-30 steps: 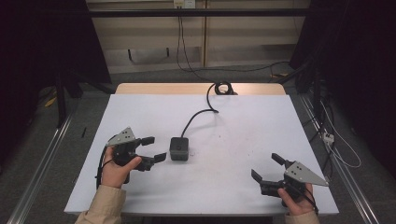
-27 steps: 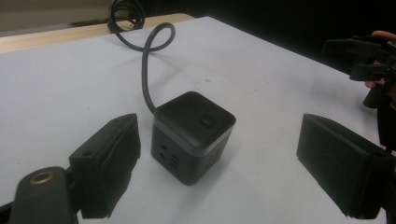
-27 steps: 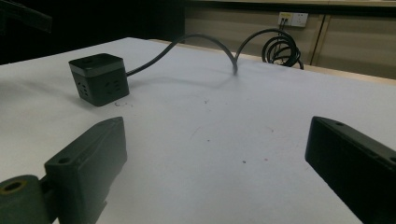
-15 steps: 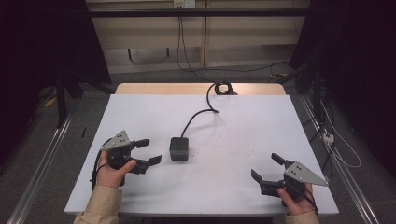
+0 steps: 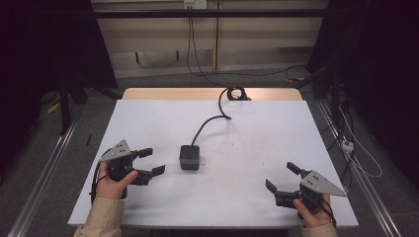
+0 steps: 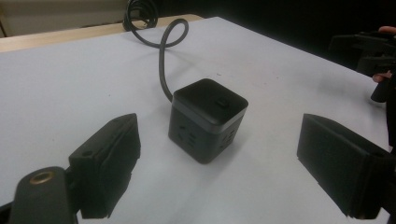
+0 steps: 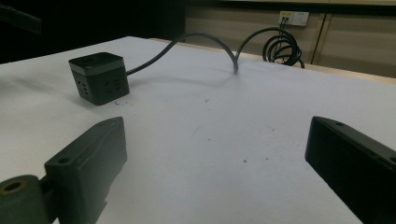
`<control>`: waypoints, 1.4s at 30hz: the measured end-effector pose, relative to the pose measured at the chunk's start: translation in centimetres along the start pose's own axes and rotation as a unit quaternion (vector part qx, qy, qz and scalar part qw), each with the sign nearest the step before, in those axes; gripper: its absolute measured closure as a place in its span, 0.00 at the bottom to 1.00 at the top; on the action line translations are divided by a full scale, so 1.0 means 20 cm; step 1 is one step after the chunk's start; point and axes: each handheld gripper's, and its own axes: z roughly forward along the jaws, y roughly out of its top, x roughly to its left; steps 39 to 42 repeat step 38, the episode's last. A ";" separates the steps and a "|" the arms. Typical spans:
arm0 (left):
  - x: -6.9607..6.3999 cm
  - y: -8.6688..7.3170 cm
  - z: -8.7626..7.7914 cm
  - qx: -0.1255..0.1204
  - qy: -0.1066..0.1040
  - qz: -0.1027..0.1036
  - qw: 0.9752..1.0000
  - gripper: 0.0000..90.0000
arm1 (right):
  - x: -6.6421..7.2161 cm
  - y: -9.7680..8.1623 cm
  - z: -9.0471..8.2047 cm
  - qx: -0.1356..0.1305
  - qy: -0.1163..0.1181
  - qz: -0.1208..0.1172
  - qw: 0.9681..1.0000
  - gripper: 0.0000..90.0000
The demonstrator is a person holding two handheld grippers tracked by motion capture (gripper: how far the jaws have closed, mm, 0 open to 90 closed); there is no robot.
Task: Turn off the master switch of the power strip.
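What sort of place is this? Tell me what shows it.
Probably a lab or recording room, not a home. A bare white table stands between dark curtains; loose cables run over the floor to a wall socket; a cube power strip sits on the table.

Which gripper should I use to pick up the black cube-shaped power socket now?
Left, probably. The left gripper sits just beside the black cube-shaped power socket, jaws open and aimed at it, with the cube between them in the left gripper view. The right gripper is open too, but rests far off near the white table's corner.
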 end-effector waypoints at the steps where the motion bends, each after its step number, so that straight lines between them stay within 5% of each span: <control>1: 0.00 0.00 0.00 0.001 0.000 -0.003 1.000 0.14 | 0.00 0.00 0.00 0.000 0.000 0.000 1.000 0.06; 42: 0.04 -0.10 -0.10 -0.007 0.018 -0.014 1.000 0.15 | 0.00 0.00 0.00 0.002 0.000 -0.002 1.000 0.06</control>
